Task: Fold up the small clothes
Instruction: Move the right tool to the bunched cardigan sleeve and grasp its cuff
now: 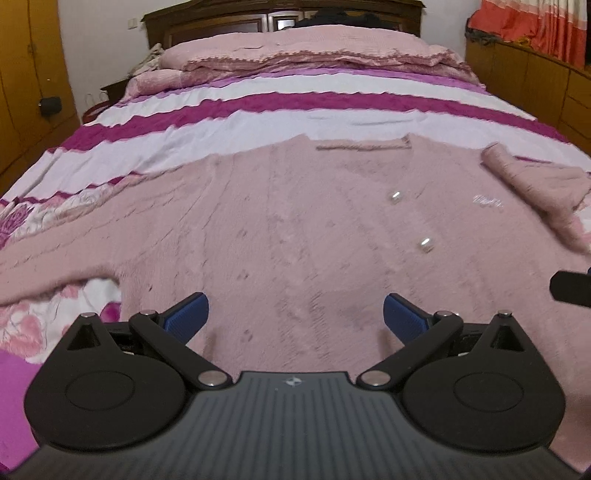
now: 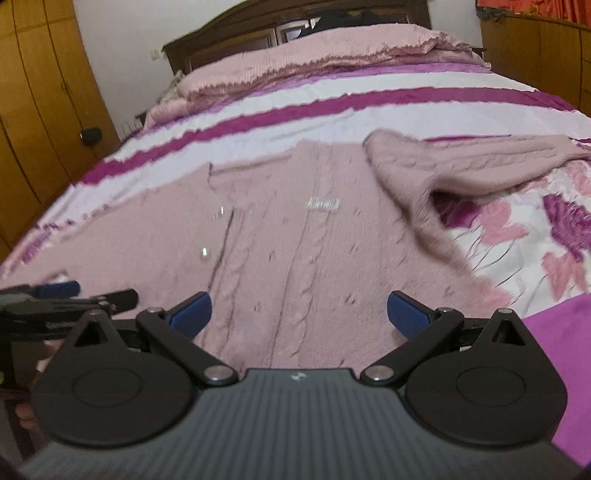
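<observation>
Nearest, left gripper (image 1: 295, 314) spread wide, blue pads (image 1: 186, 317) well apart, nothing between them, hanging low over the hem end of a pink cable-knit cardigan (image 1: 295, 229). Likewise right gripper (image 2: 299, 312) spread wide and empty, blue pads (image 2: 408, 314) apart, poised over the same knit near its lower edge. Off to the left of the right wrist view, part of the other gripper seen side-on just above the fabric. Beyond, cardigan laid flat, front up, on a bed (image 2: 554, 332), neckline pointing toward the headboard. Two shiny buttons (image 1: 395, 196) set along the front placket, a small pale label (image 2: 324, 203) on the chest. Right sleeve (image 2: 480, 166) thrown out sideways across the floral part of a bedspread (image 1: 258, 122), partly lifted and rumpled at the shoulder; left sleeve stretched toward the left edge, blurred. Farther on, magenta and white stripes of the bedspread, then a folded pink blanket (image 1: 295, 48) against a dark wooden headboard (image 1: 221, 18). Wooden cabinets on both sides, an orange striped curtain (image 1: 535, 29) far right.
</observation>
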Demonstrator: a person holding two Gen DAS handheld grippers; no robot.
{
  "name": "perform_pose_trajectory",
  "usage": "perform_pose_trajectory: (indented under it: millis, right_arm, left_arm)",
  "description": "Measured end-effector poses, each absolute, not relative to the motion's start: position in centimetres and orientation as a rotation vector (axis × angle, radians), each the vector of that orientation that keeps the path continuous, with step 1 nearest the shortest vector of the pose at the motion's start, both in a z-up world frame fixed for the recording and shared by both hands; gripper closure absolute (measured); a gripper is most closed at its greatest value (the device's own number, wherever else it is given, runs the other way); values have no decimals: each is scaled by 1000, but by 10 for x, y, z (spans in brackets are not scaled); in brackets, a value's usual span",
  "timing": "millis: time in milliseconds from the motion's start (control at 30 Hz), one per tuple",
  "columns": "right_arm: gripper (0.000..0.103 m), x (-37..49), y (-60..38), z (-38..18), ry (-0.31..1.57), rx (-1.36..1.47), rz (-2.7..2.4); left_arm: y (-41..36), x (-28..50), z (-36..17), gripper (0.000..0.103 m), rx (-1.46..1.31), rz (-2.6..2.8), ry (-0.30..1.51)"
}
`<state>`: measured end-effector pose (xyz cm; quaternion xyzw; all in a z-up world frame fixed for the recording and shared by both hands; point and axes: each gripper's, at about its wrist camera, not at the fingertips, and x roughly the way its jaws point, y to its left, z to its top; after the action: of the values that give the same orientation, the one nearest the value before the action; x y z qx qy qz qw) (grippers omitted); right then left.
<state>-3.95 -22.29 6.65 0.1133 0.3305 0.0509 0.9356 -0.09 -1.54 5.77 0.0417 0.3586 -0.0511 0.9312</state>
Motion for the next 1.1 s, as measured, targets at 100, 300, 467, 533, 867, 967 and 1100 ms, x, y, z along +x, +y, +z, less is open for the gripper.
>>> perform_pose_trajectory:
  millis: [100,300,467,533,867,967,1100]
  right_arm:
    - [0,-44,-245,86,646,299,104]
    - [0,-38,-293,113,575,313,32]
    - [0,-19,-340,113,550,327,-88]
    - [0,-10,-362,109,550,373,-126]
    - [0,32,-437,69,553,477,-276]
    - [0,45,-450,55,564,491,-288]
    - [0,59,-466,39,568,520,-328]
  left_arm:
    - [-23,1,75,0,65,-127,737]
    - [-31,12,106,0,-10,-161,731]
    - [-39,32,120,0,14,-174,748]
    - [-41,41,125,0,11,-172,751]
    - [-45,64,99,0,-1,-113,802]
    - [-46,65,81,0,19,-79,815]
    - [-49,69,61,0,61,-54,848]
